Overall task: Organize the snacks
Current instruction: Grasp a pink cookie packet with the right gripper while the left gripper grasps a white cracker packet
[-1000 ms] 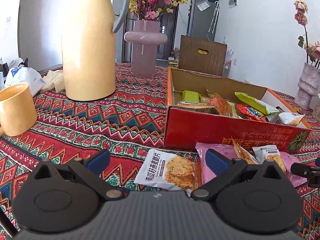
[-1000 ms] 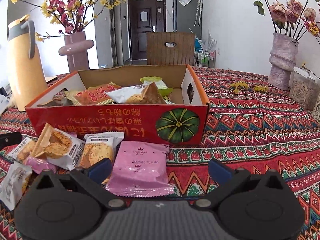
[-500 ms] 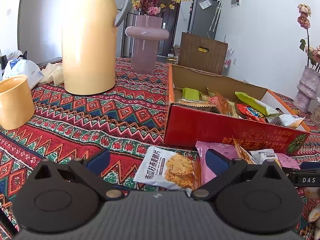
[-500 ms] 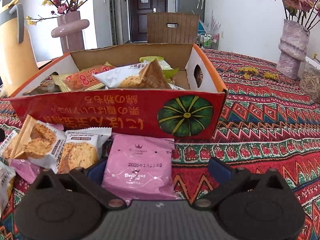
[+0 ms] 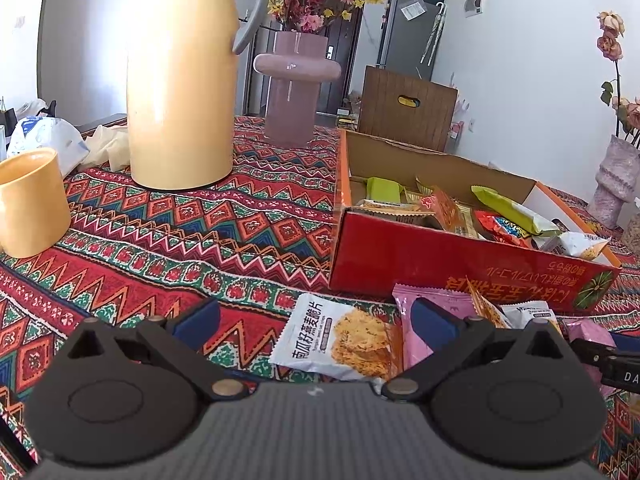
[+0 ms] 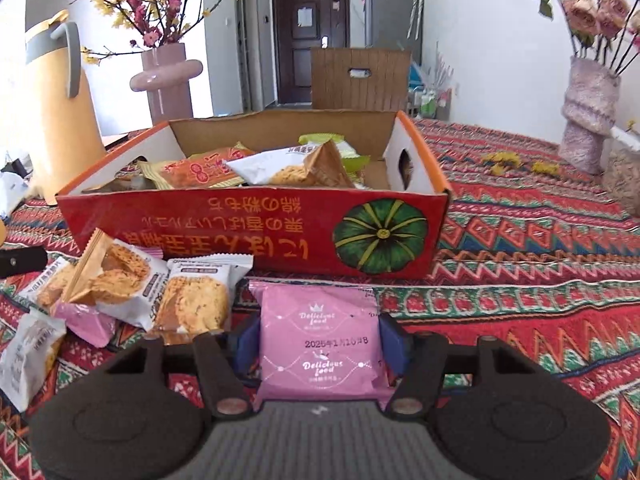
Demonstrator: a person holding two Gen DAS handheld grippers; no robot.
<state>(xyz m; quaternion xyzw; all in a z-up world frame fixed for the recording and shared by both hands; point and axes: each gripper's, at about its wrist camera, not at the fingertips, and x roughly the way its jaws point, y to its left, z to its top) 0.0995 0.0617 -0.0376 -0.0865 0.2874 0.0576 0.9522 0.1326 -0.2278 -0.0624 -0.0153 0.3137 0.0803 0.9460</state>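
Black gripper (image 6: 320, 344), blue pads (image 6: 247, 344)

We are counting one red snack box (image 6: 248, 232) on the counter (image 6: 540, 280), with six loose packets lying along its near side: two pink ones (image 6: 320, 344) (image 6: 86, 320) and four white biscuit packets (image 6: 196, 300) (image 6: 124, 276) (image 6: 30, 344) (image 6: 44, 288). We are seeing one yellow thermos (image 5: 180, 92), one yellow mug (image 5: 30, 200), two vases (image 5: 294, 92) (image 6: 588, 120) and two hand-held grippers (image 5: 316, 316) (image 6: 320, 344).
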